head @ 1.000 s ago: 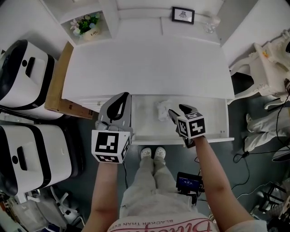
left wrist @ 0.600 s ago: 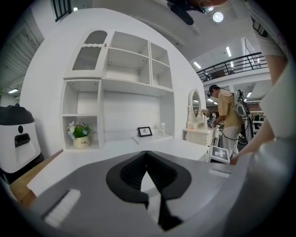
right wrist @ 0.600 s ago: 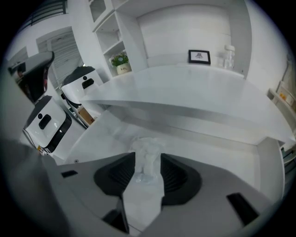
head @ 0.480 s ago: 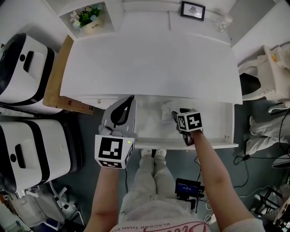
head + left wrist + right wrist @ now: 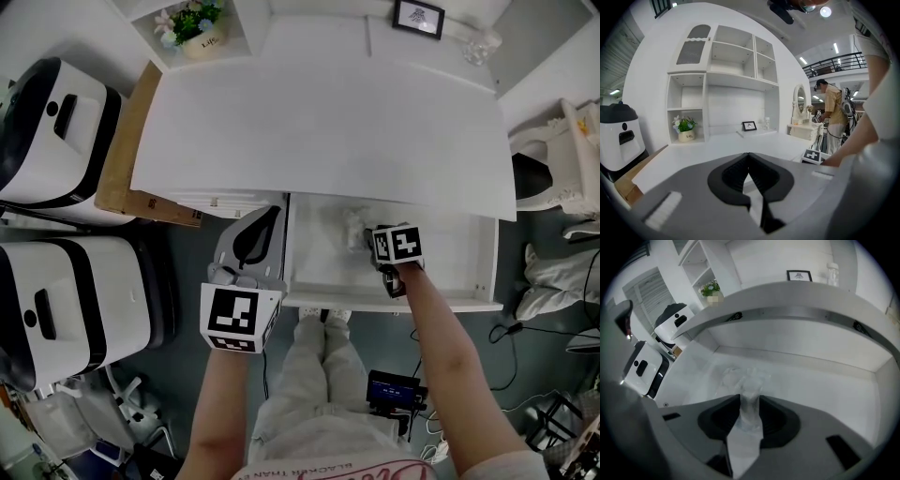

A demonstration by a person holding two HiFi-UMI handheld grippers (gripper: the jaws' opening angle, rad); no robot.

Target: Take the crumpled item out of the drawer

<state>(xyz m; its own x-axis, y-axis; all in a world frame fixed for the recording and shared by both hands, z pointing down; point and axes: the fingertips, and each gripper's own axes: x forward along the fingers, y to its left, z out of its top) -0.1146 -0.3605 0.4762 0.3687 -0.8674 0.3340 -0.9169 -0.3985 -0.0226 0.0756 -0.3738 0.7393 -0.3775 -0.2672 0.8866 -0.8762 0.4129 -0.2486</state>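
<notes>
the crumpled item (image 5: 352, 227) lies in the open drawer (image 5: 455, 258). our right gripper (image 5: 750, 398) has just been closing, and its fingers pinch the item. our left gripper (image 5: 748, 155) has its fingers together, with nothing in them.

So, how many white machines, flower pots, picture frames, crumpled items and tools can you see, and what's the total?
White machines: 2
Flower pot: 1
Picture frame: 1
Crumpled item: 1, in the open drawer
Tools: 2, left tool and right tool
Total: 7
</notes>
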